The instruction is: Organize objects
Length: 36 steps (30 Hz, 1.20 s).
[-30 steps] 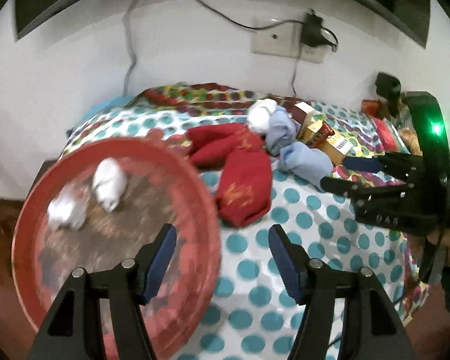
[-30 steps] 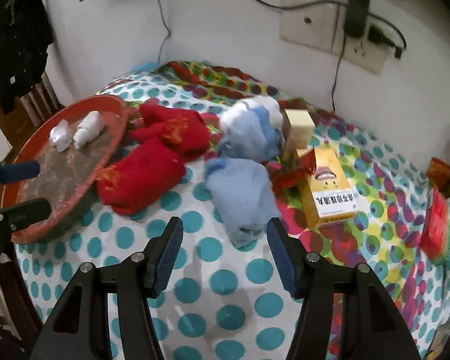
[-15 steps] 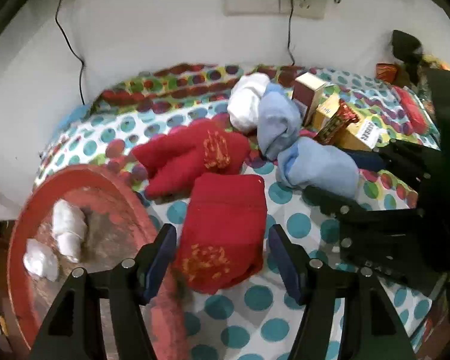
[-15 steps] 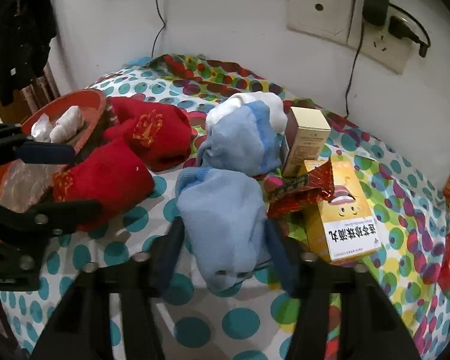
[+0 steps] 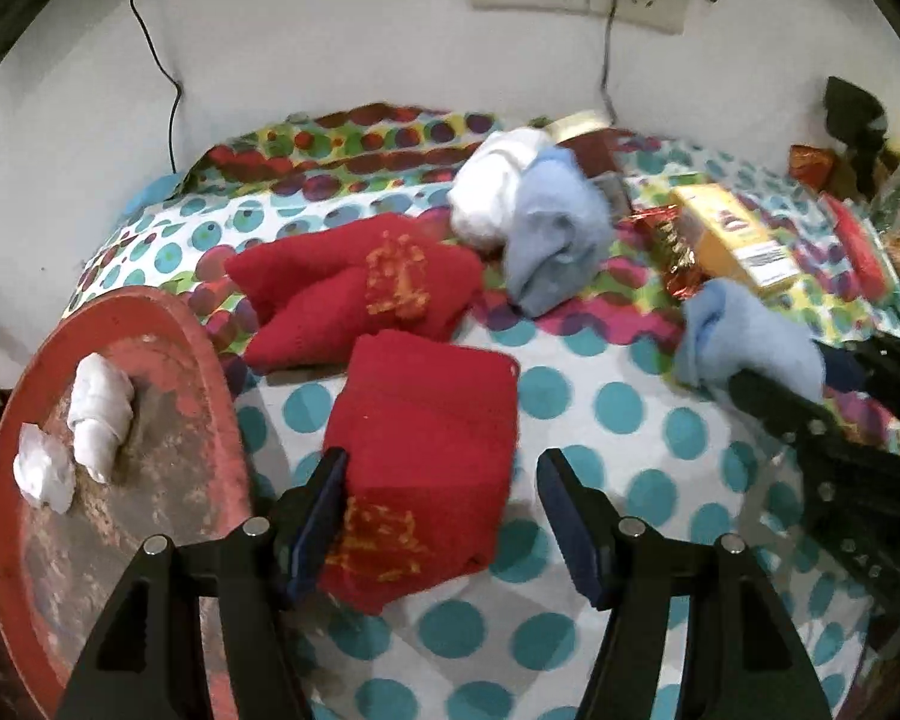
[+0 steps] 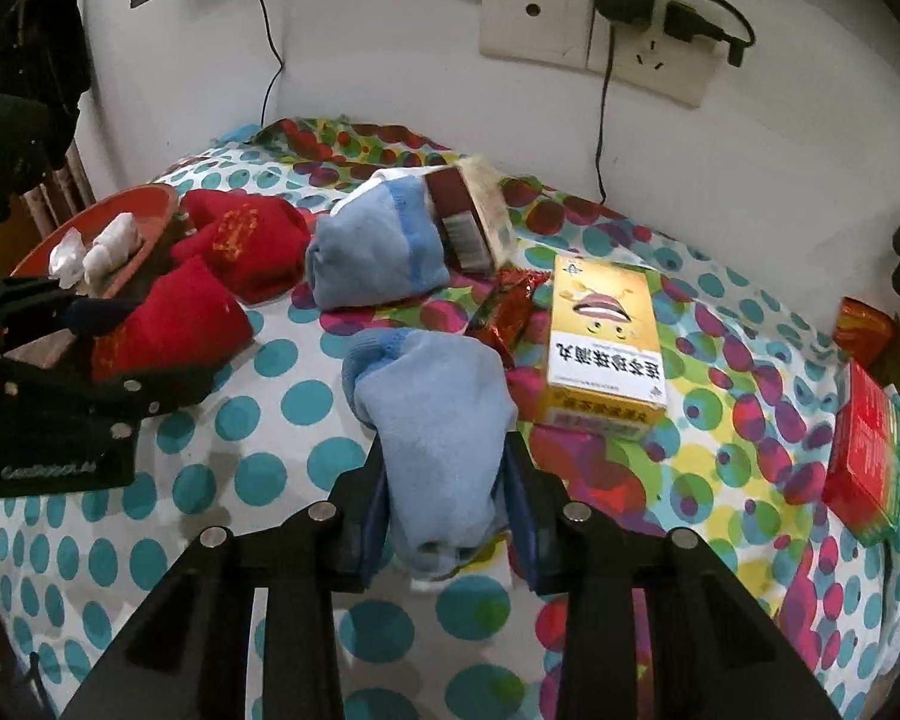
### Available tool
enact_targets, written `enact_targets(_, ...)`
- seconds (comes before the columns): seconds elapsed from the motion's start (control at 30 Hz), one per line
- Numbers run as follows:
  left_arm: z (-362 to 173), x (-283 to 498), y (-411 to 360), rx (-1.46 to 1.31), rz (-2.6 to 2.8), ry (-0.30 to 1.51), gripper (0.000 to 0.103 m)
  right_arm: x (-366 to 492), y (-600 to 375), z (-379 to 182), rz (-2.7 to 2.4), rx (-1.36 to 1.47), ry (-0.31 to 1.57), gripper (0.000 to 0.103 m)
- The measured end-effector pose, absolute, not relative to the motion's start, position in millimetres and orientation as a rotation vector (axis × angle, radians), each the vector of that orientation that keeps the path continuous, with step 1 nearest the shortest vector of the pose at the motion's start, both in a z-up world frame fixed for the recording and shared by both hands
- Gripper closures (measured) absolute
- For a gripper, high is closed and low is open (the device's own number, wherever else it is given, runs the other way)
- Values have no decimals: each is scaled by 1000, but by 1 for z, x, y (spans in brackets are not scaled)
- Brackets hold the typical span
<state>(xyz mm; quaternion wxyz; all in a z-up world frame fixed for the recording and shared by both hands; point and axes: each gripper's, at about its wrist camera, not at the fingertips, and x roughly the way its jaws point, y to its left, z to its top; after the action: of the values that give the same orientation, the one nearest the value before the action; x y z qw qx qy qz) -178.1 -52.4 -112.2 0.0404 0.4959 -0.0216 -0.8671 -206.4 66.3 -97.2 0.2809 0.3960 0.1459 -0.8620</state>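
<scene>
- Your right gripper [image 6: 444, 510] has just closed its fingers on the light-blue sock [image 6: 432, 414]; it's ready to lift off the counter [image 6: 258, 438];
- Your left gripper [image 5: 441, 516] has moved in, fingers wide open around the red sock [image 5: 426, 450]; nothing held yet.

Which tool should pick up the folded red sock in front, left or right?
Left. The left tool is open with the folded red sock between its fingers. The right tool is already shut on a blue sock.

Chinese chars on yellow box [image 6: 603, 339]
</scene>
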Motion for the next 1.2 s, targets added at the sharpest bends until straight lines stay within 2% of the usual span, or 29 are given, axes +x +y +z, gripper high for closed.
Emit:
enact_targets(0.07, -106, -169, -45, 1479, -2696, -79, 67, -205, 67, -97, -2313, 1057, 387, 71)
enact_targets(0.17, -99, -158, -44, 1447, -2719, -57, 79, -206, 69, -98, -2316, 1058, 366, 69)
enact_targets(0.27, -96, -146, -50, 1427, -2747, 15, 82, -206, 69, -102, -2316, 1079, 350, 66)
enact_targets(0.43, -92, -138, -52, 1404, -2787, 20, 82, -208, 65, -106, -2310, 1108, 372, 59)
enact_targets(0.5, -86, -141, -52, 1380, -2783, -7, 78, -207, 65, -107, -2311, 1110, 375, 58)
enact_targets(0.57, -86, -147, -52, 1394, -2775, -5, 57, -207, 65, -107, -2309, 1113, 371, 56)
enact_targets(0.63, -91, -157, -56, 1428, -2730, 14, 53, -207, 65, -108, -2300, 1116, 364, 52)
enact_targets(0.8, -108, -175, -51, 1496, -2674, -69, 51, -208, 65, -109, -2296, 1120, 358, 49)
enact_targets(0.87, -113, -177, -47, 1498, -2688, -79, 45, -208, 64, -109, -2294, 1122, 360, 47)
enact_targets(0.93, -118, -180, -42, 1492, -2702, -90, 45, -208, 63, -110, -2297, 1128, 376, 45)
enact_targets(1.07, -125, -178, -31, 1441, -2688, -213, 45, -210, 64, -111, -2305, 1144, 364, 39)
enact_targets(1.2, -127, -175, -36, 1399, -2710, -154, 44, -212, 64, -111, -2318, 1154, 368, 32)
